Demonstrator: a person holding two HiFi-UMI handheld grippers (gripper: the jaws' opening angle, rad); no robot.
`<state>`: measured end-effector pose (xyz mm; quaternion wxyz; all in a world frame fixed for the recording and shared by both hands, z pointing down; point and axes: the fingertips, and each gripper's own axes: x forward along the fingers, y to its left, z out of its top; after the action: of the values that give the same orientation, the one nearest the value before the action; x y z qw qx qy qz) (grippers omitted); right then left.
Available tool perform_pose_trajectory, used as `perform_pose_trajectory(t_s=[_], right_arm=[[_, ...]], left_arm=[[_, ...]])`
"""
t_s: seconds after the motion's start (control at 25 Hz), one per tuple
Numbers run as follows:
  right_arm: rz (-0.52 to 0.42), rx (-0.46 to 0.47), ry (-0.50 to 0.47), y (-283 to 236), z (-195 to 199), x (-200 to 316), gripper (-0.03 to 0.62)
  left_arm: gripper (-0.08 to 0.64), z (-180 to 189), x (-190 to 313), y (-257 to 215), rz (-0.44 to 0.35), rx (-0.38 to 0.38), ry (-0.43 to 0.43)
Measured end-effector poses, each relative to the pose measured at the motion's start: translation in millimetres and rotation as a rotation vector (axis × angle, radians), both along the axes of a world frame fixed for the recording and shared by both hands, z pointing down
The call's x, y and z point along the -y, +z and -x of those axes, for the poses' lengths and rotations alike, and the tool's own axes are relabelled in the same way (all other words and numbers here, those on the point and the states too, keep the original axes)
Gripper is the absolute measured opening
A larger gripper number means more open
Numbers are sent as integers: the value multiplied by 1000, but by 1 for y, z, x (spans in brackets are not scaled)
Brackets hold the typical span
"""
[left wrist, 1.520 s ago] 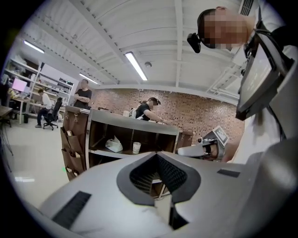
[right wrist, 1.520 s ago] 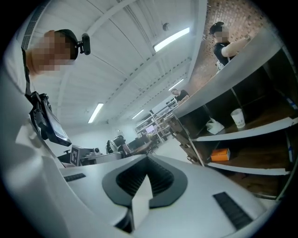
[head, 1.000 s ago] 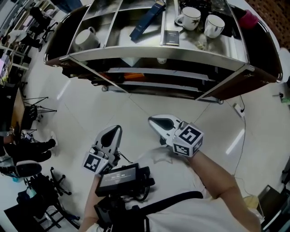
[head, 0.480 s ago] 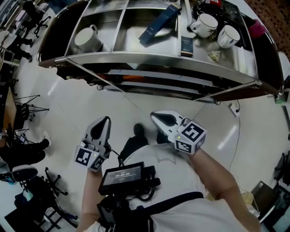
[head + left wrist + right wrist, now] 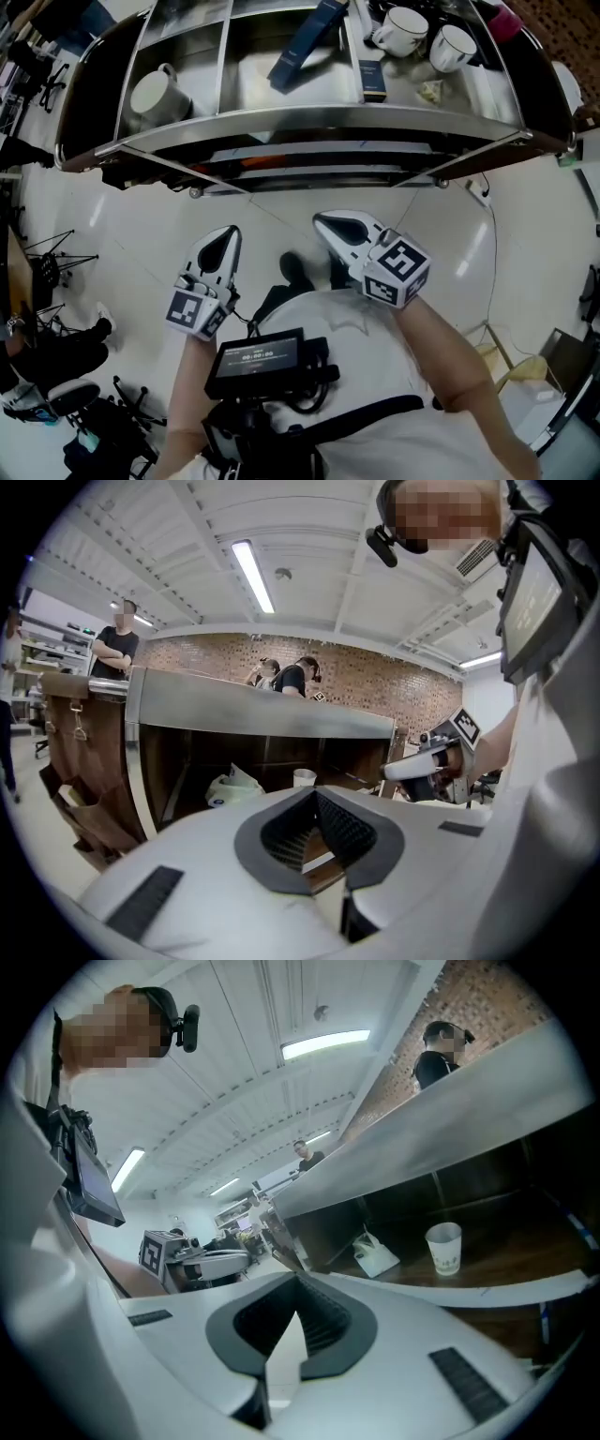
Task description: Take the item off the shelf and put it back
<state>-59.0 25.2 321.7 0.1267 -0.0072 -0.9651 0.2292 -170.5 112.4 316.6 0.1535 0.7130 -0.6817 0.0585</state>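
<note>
A steel shelf cart stands ahead of me. Its top tray holds a white mug at the left, a slanted dark blue box, a small dark box and two white cups at the right. My left gripper and right gripper hover over the floor short of the cart, both shut and empty. A paper cup and a white bag sit on a lower shelf in the right gripper view. The left gripper view shows that cup beyond my shut left gripper.
White tiled floor lies between me and the cart. A cable runs along the floor at the right. Tripods and chairs crowd the left side. People stand behind the cart. A device with a screen hangs on my chest.
Both grippers have edged forward toward the cart, staying shut and empty. The head view has shifted, so the cart sits a little further left.
</note>
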Motion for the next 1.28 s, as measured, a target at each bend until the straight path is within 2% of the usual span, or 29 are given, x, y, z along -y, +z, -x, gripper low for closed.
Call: perform_pose_trajectory(t_s=[0.28, 0.44, 0.56, 0.72, 0.88, 1.04, 1.28], right_arm=[[49, -23, 46, 21, -21, 7, 6], [44, -25, 43, 33, -23, 15, 6], [64, -11, 59, 40, -22, 17, 6], [80, 3, 72, 51, -19, 7, 6], [101, -9, 68, 65, -24, 6, 6], [122, -11, 114, 73, -26, 15, 6], [159, -32, 147, 87, -48, 17, 6]], left_arm=[[9, -21, 30, 25, 61, 2, 42], [9, -16, 45, 38, 42, 17, 1], [9, -15, 56, 51, 68, 32, -10], [9, -3, 70, 72, 132, 52, -13], [9, 11, 84, 103, 178, 62, -71], [12, 32, 107, 124, 210, 102, -105], [71, 53, 150, 144, 233, 157, -120]])
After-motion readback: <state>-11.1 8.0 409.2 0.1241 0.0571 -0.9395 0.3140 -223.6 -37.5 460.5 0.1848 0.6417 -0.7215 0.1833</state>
